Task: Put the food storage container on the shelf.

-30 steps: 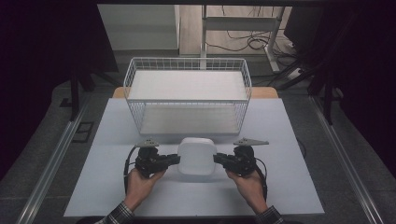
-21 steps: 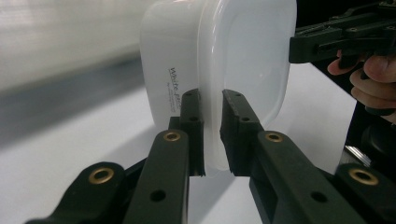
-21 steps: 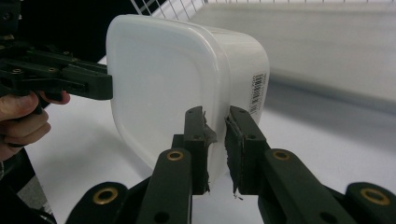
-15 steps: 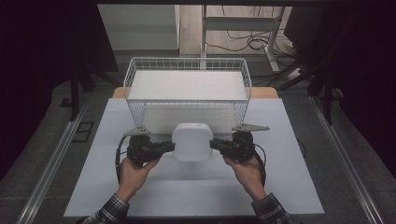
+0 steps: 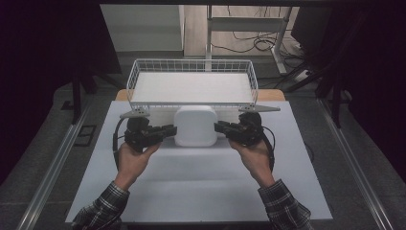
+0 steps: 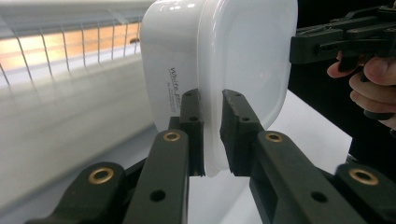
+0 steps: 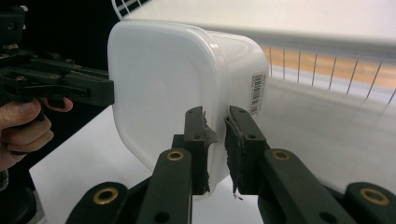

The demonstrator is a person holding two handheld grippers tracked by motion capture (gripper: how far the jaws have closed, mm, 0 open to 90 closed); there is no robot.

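Container [image 5: 195,125] higher, nearer basket [image 5: 191,88].

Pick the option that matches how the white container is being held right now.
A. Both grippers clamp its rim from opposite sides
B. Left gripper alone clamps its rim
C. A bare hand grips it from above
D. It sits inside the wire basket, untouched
A: the left gripper and right gripper each pinch the rim of the white container from opposite sides, in front of the wire basket.

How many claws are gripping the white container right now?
2. The left claw pinches the white container at its left rim; the right claw pinches its right rim, just before the wire basket.
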